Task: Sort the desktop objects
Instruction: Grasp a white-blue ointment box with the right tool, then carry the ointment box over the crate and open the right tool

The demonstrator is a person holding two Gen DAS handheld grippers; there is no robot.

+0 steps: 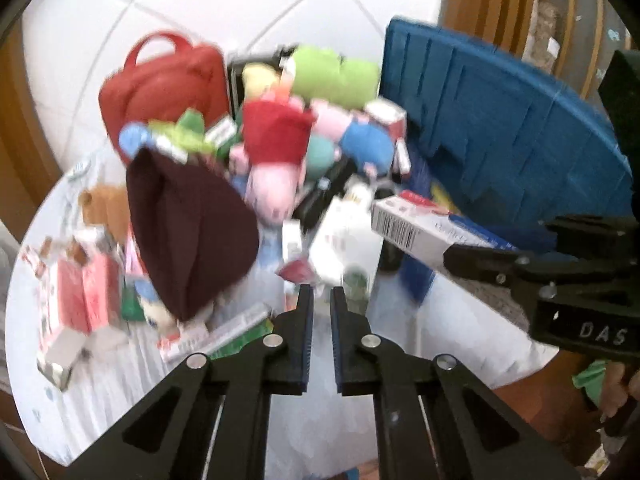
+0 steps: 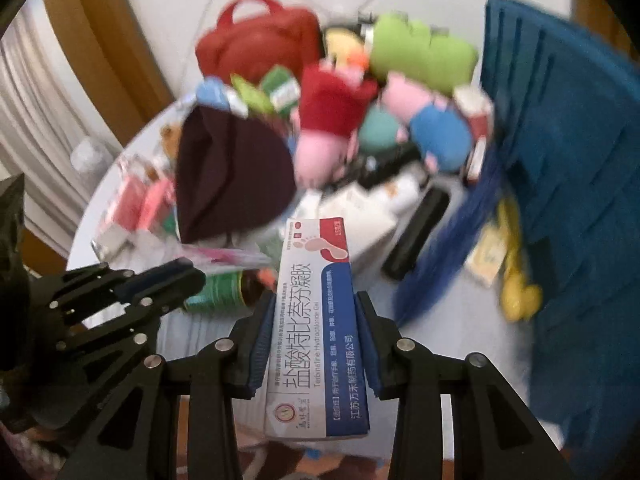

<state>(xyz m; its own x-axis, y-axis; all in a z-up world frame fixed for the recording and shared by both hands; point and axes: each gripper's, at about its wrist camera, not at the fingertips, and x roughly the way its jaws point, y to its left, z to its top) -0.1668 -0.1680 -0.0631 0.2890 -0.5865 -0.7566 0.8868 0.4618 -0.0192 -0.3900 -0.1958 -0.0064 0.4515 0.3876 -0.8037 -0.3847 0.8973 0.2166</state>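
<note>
My right gripper (image 2: 316,300) is shut on a white, red and blue medicine box (image 2: 316,328) and holds it above the table; the box also shows in the left wrist view (image 1: 424,228) at the right. My left gripper (image 1: 321,292) is empty, its jaws a narrow gap apart, above the white round table (image 1: 452,320). It shows in the right wrist view (image 2: 176,276) at the left. Ahead lies a pile: a dark maroon pouch (image 1: 188,232), a pig plush in a red dress (image 1: 276,148), a pig plush in blue (image 1: 368,148), a green plush (image 1: 332,74).
A blue crate (image 1: 500,128) stands at the right. A red bag (image 1: 160,88) stands at the back left. Pink and white boxes (image 1: 80,296), a brown plush (image 1: 106,208), a black case (image 2: 416,236) and a yellow plush (image 2: 516,280) lie around the table.
</note>
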